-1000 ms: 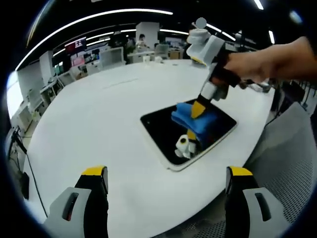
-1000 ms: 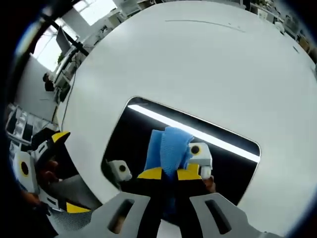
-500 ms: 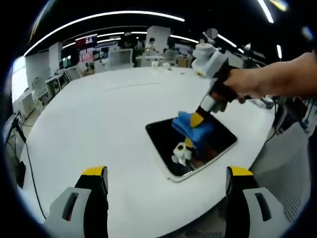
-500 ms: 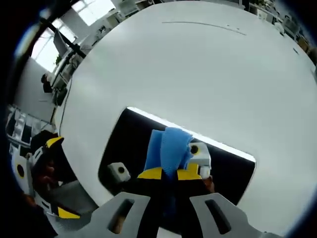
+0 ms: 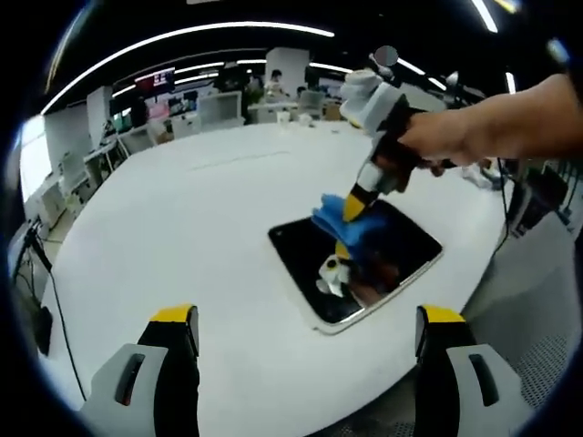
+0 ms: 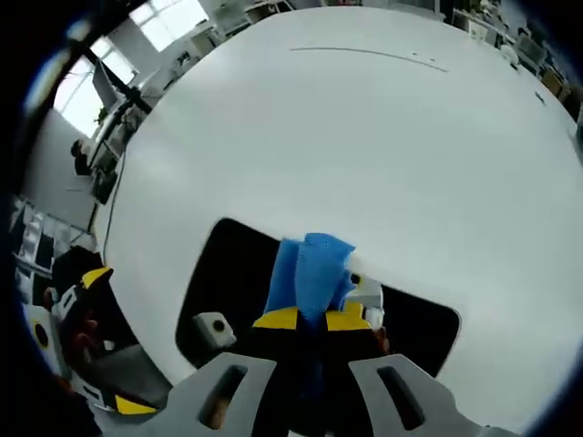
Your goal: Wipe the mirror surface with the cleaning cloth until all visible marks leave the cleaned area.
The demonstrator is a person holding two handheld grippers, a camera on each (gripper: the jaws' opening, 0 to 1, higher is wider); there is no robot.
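Note:
A dark rectangular mirror (image 5: 383,246) with a pale rim lies flat on the white round table (image 5: 182,237). In the left gripper view the right gripper (image 5: 355,205), held by a hand, presses a folded blue cloth (image 5: 332,218) onto the mirror's far-left part. The right gripper view shows the mirror (image 6: 219,282) below and the blue cloth (image 6: 310,273) clamped between the right gripper (image 6: 311,319) fingers' yellow tips, its front edge at the mirror's far rim. The left gripper (image 5: 305,328) hangs open above the table's near edge, well short of the mirror; it also appears at the left (image 6: 68,337).
The white table spreads wide beyond the mirror on its far and left sides. Office desks, screens and chairs (image 5: 182,100) stand behind it. A grey mesh chair back (image 5: 537,300) sits at the right by the table's edge.
The right gripper has slid the cloth toward the mirror's far edge; its front now reaches the rim. The left gripper stays open.

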